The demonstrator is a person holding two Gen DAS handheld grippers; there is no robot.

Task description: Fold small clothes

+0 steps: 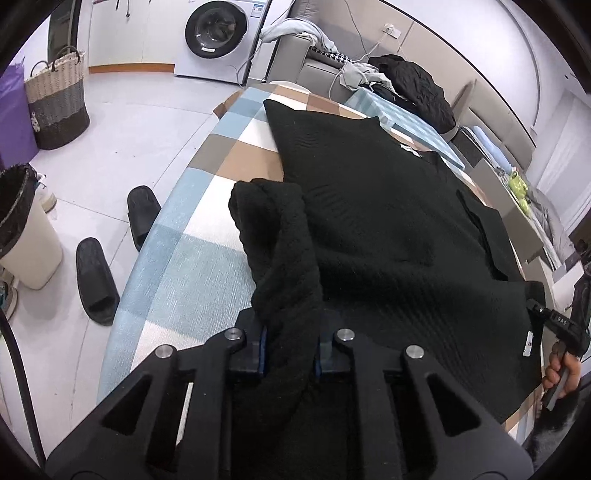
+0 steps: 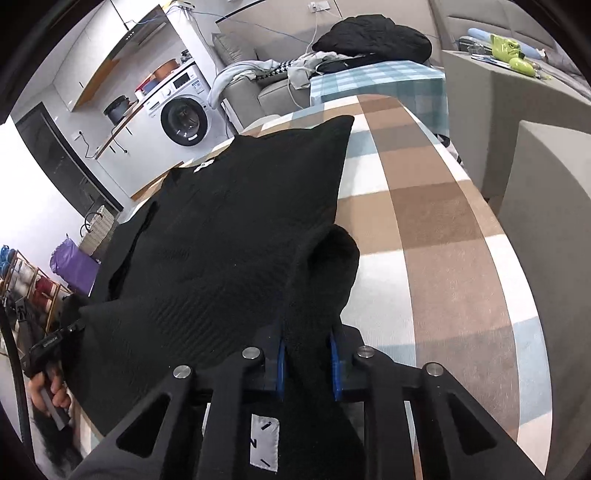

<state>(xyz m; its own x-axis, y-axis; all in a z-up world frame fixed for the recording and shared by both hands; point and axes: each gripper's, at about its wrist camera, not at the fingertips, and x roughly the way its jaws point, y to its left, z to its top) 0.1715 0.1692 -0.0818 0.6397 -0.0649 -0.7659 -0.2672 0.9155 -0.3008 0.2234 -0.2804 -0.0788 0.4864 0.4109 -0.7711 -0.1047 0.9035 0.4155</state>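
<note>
1. Left hand-held gripper (image 1: pixel 290 356) has its blue pads clamped on a bunched fold of the black knit garment (image 1: pixel 388 221), the fabric filling the narrow gap between the jaws.
2. Right hand-held gripper (image 2: pixel 308 363) is likewise closed on a gathered corner of the same garment, jaws narrow with cloth pinched between them; a white label (image 2: pixel 264 443) hangs just below.
3. Spread flat on the checked worktop (image 2: pixel 436 229), the garment runs away from both grippers, its long axis pointing toward the far edge, where its neck tag (image 1: pixel 410 149) shows.
4. Each gripper holds one near corner, left and right, so neither hand is markedly closer to the cloth; the body of the garment lies straight ahead of both.
5. Judged from this, the coming fold likely depends on carrying both corners forward along that axis, evenly, toward the far end.
6. Slippers (image 1: pixel 96 280) and a washing machine (image 1: pixel 216 35) sit beyond.
</note>
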